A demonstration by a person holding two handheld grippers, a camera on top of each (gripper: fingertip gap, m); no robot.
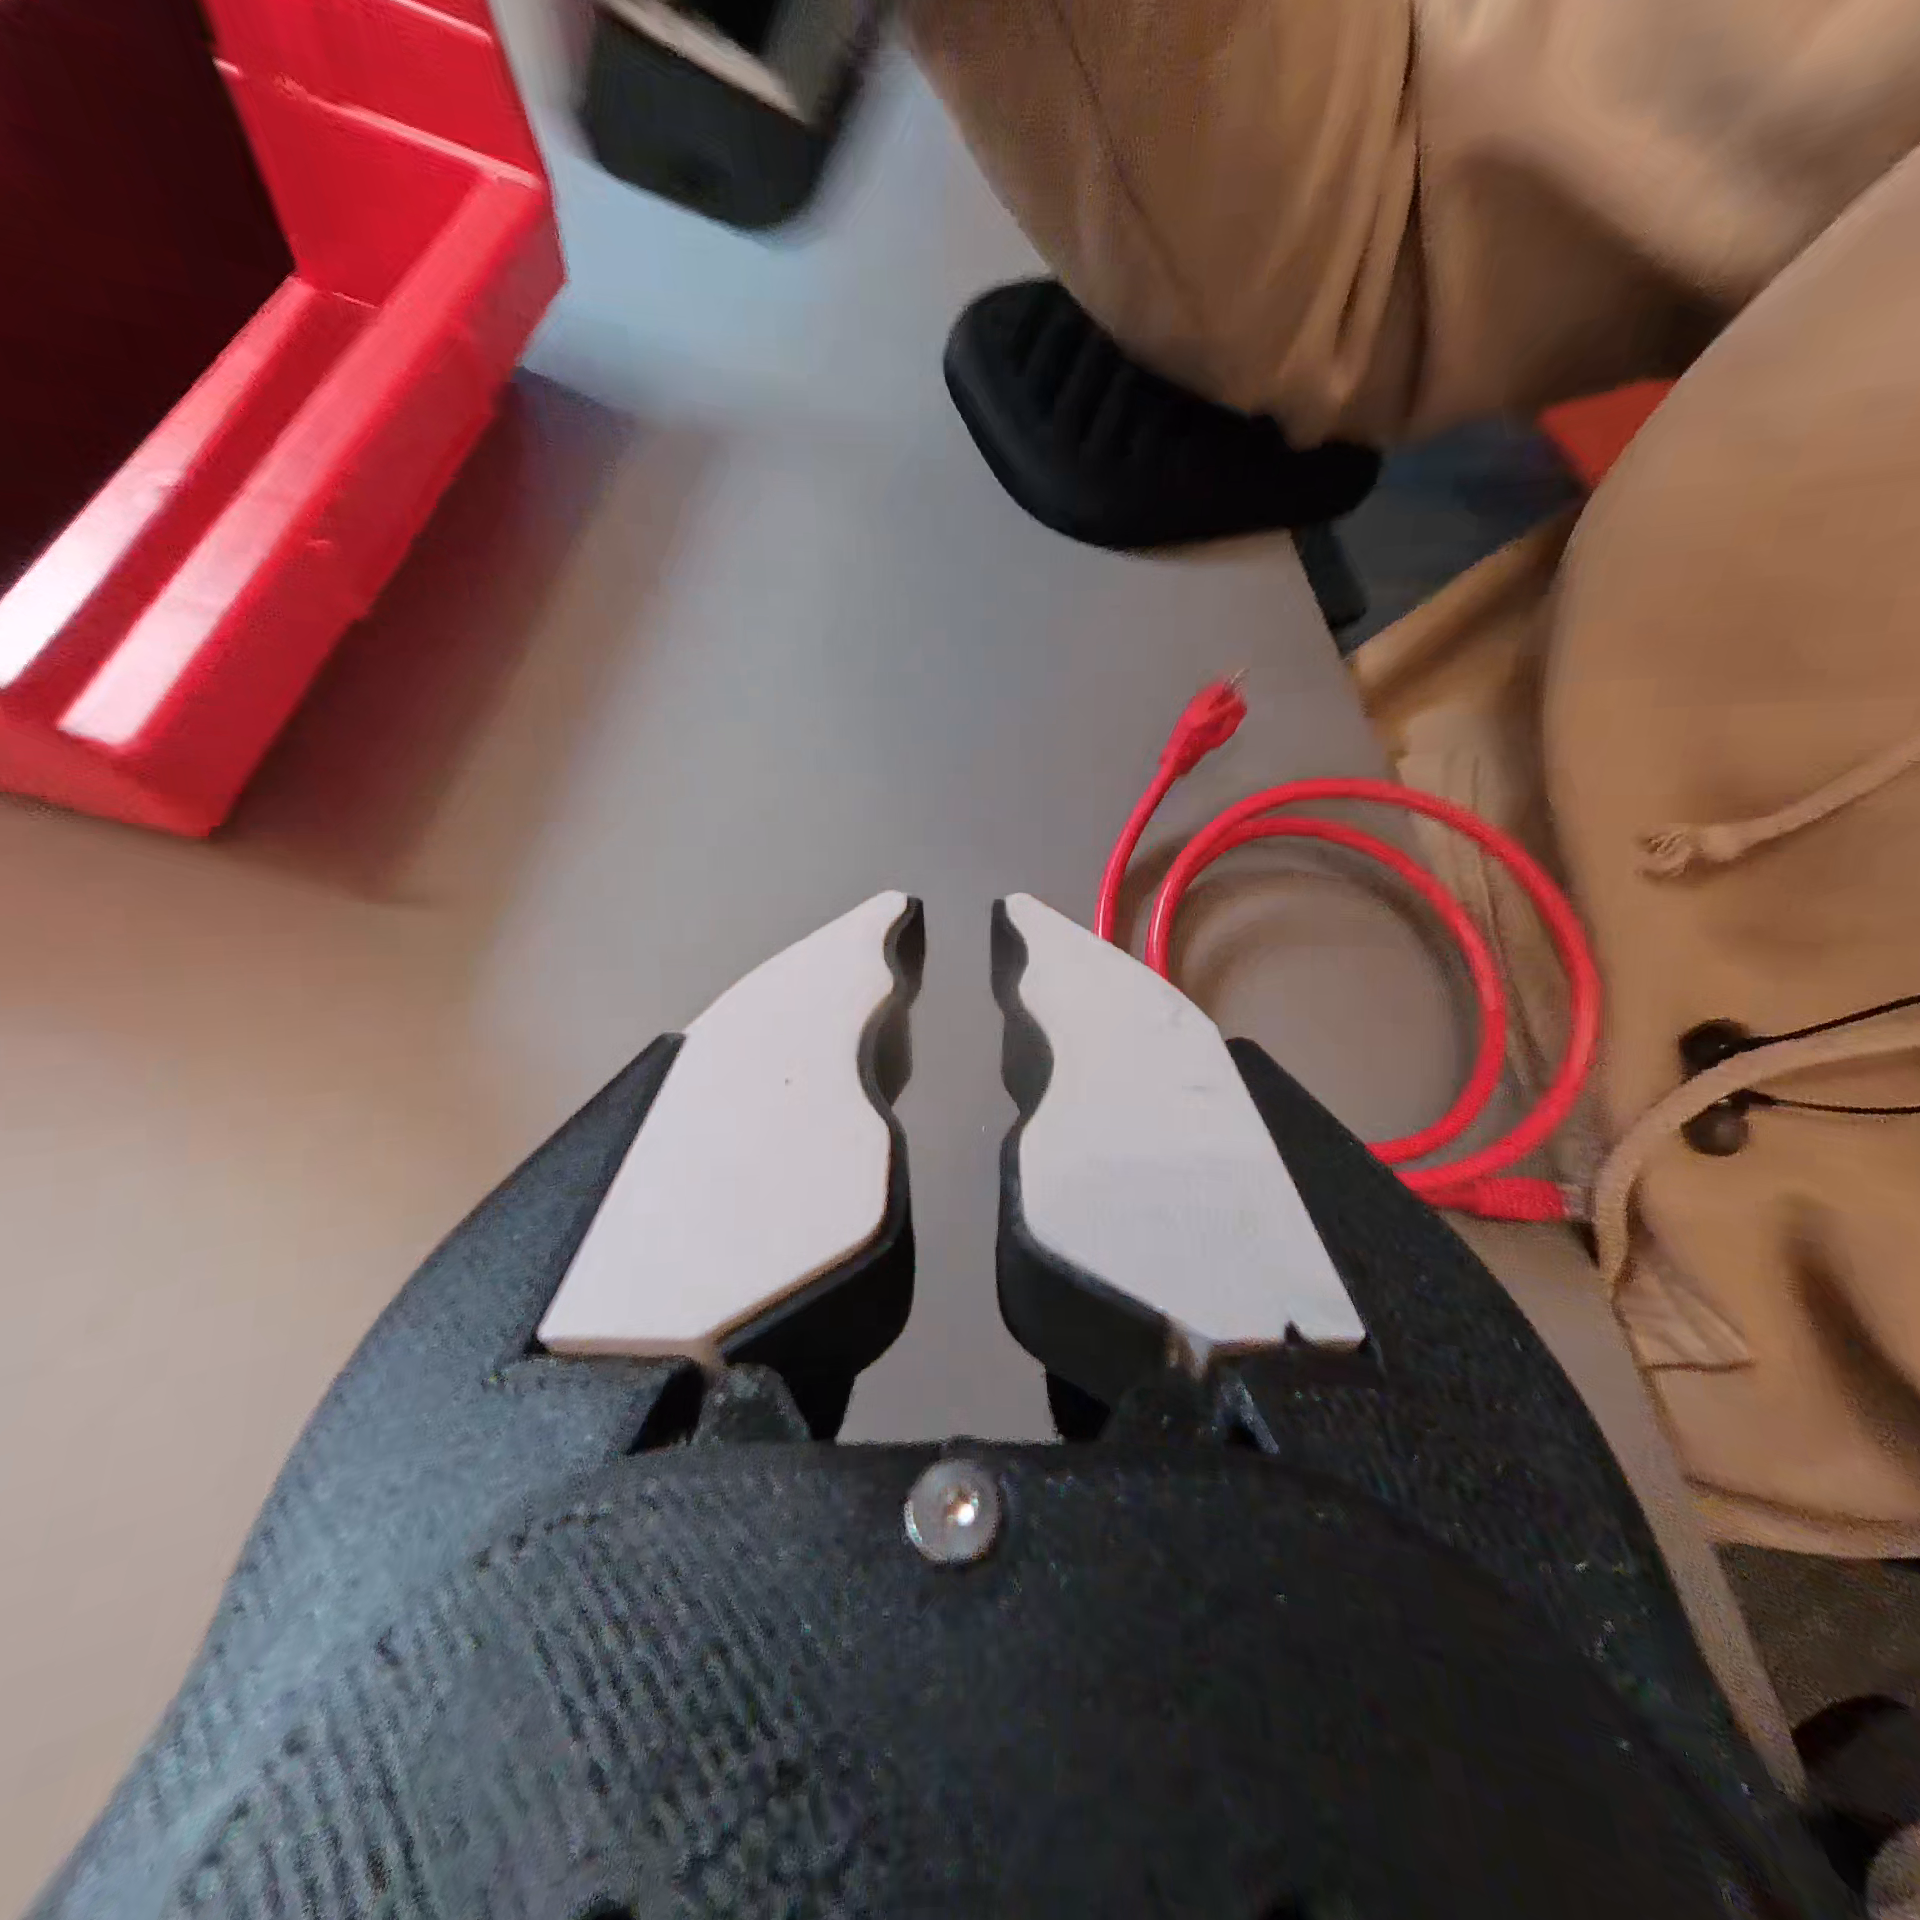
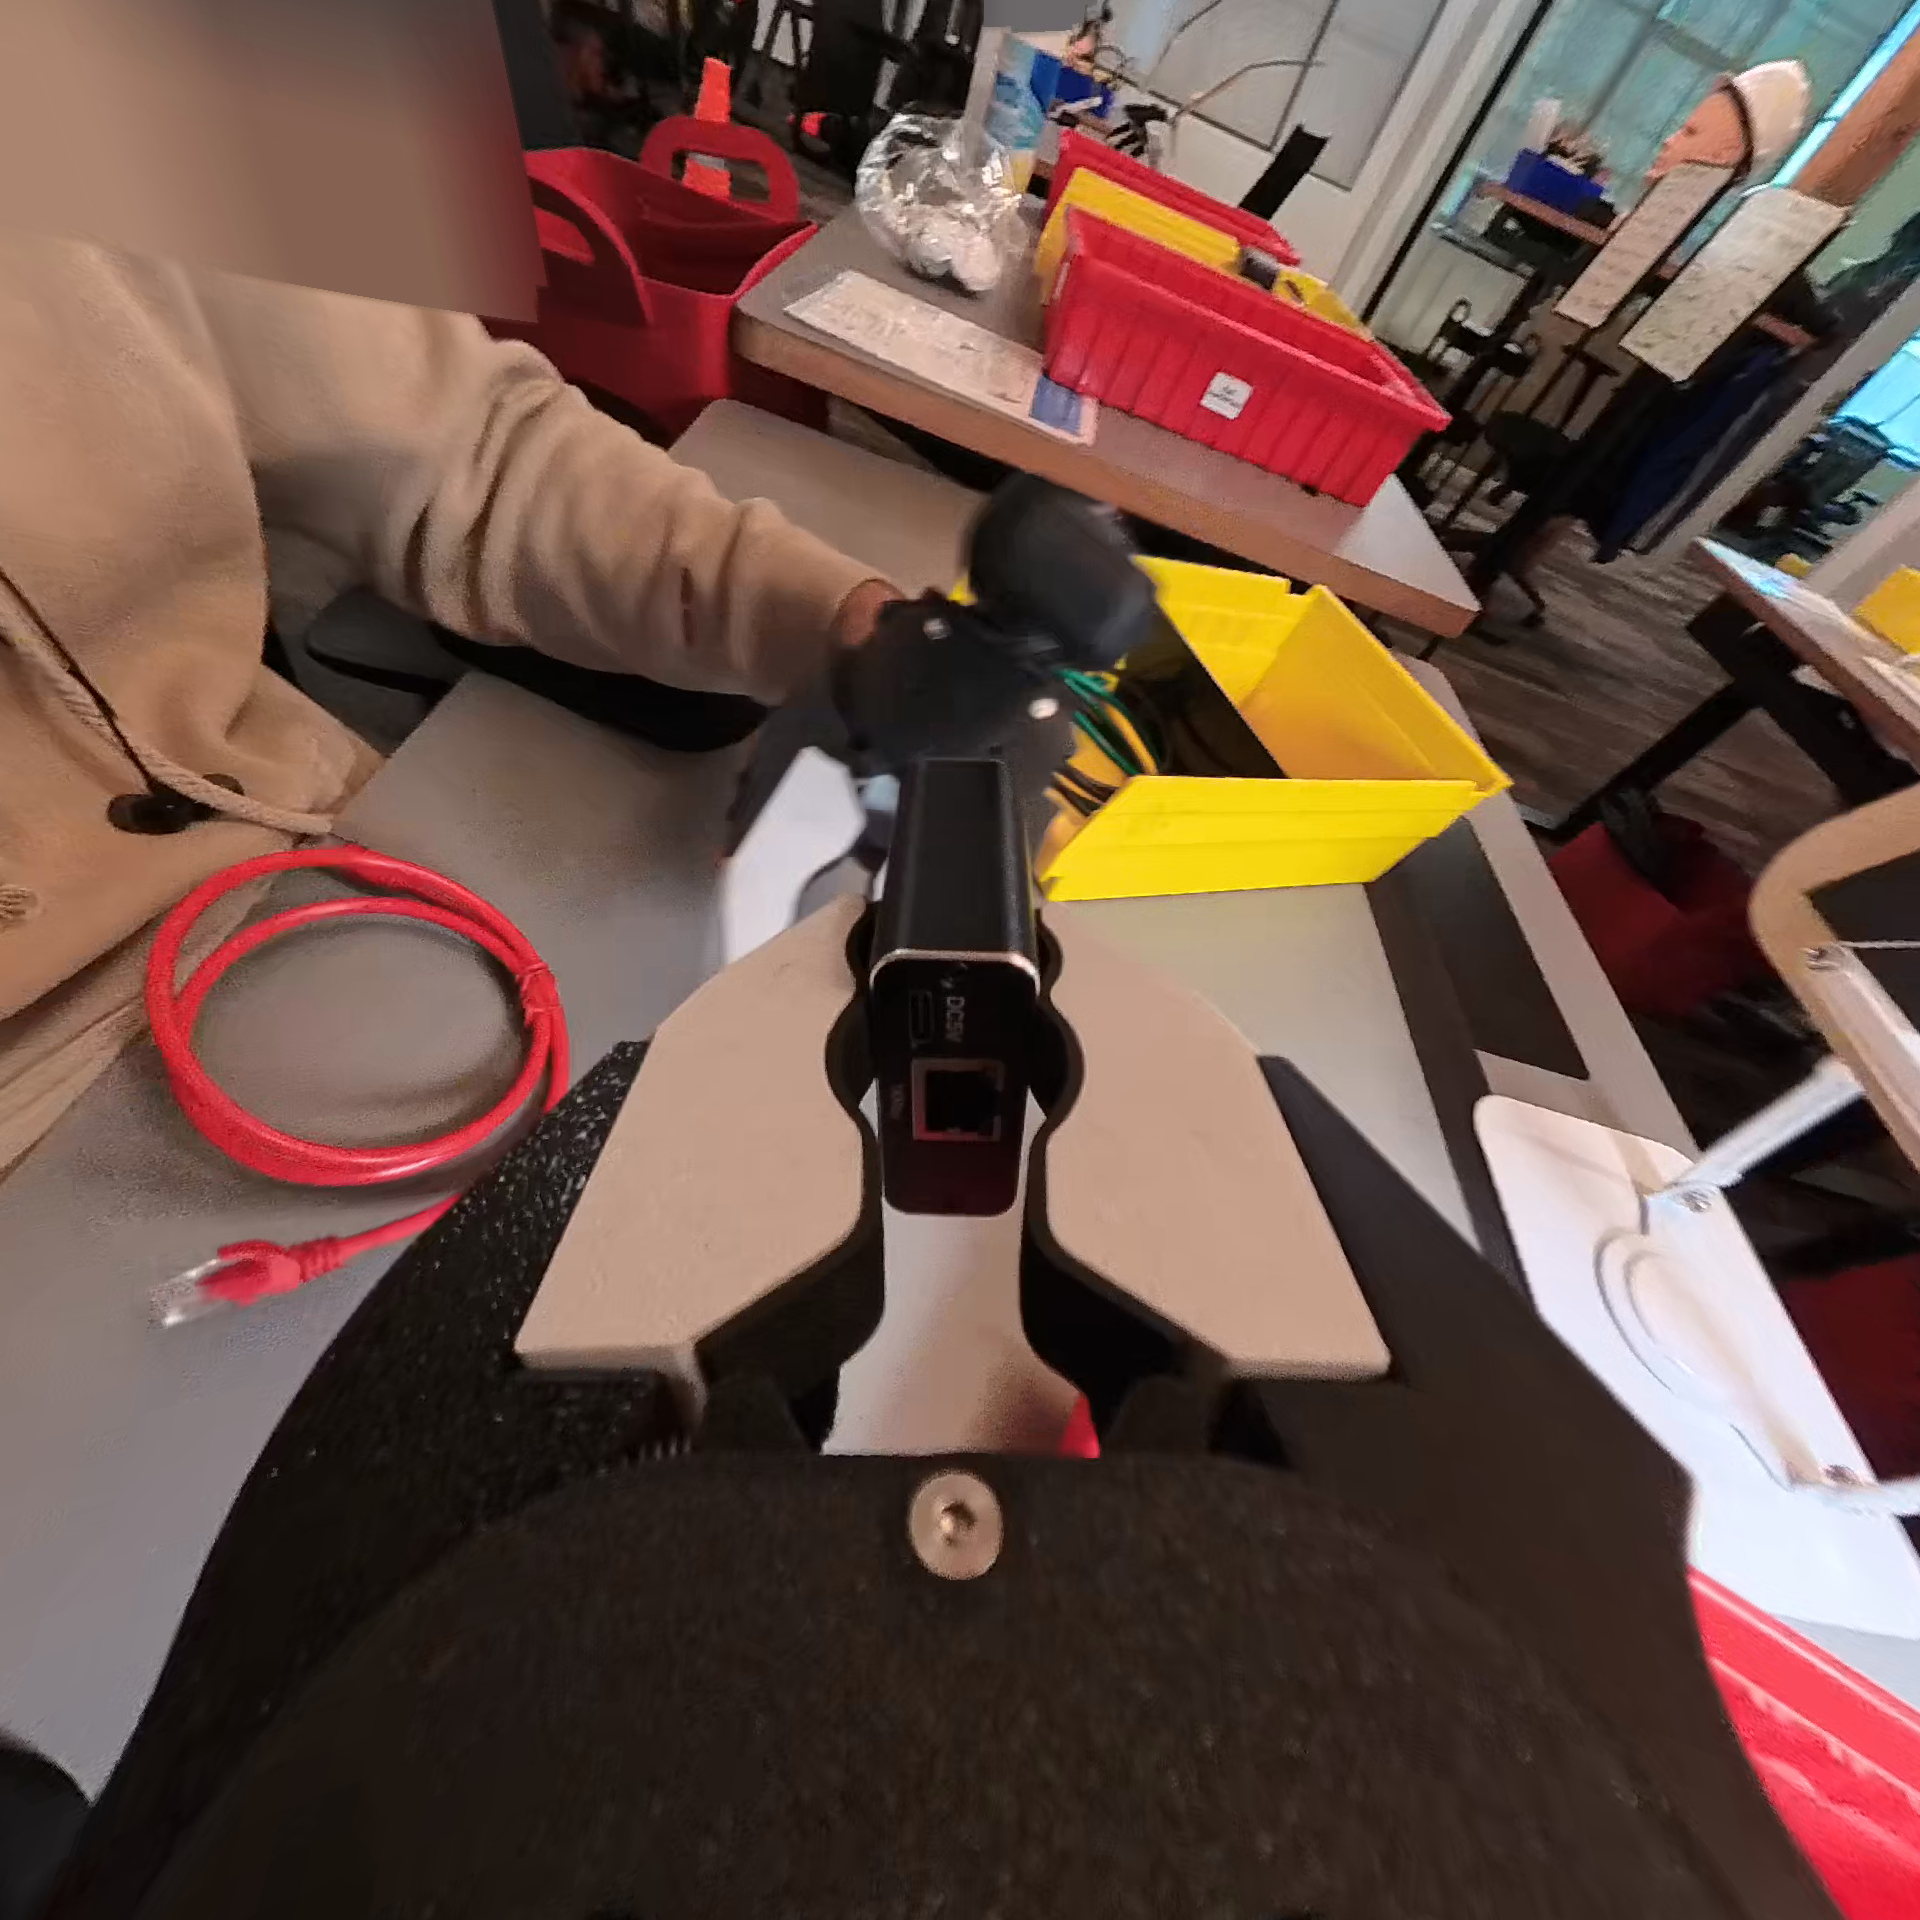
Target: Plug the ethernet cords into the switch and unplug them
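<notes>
- Clamping one black switch (image 2: 954, 997), the right gripper (image 2: 954, 935) holds it above the tabletop (image 2: 1278, 997).
- Left gripper (image 1: 957, 914): slightly parted, empty.
- One coiled red cord (image 2: 343, 1018) by the tabletop's near edge.
- Yellow bin (image 2: 1340, 717) beyond holds green cables (image 2: 1107, 717).

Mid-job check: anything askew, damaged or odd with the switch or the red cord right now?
Nothing looks damaged. The switch sits clamped in the right gripper, its end port facing the camera and empty. The red cord lies coiled on the table, both plugs free. The left gripper is nearly closed and empty.
</notes>
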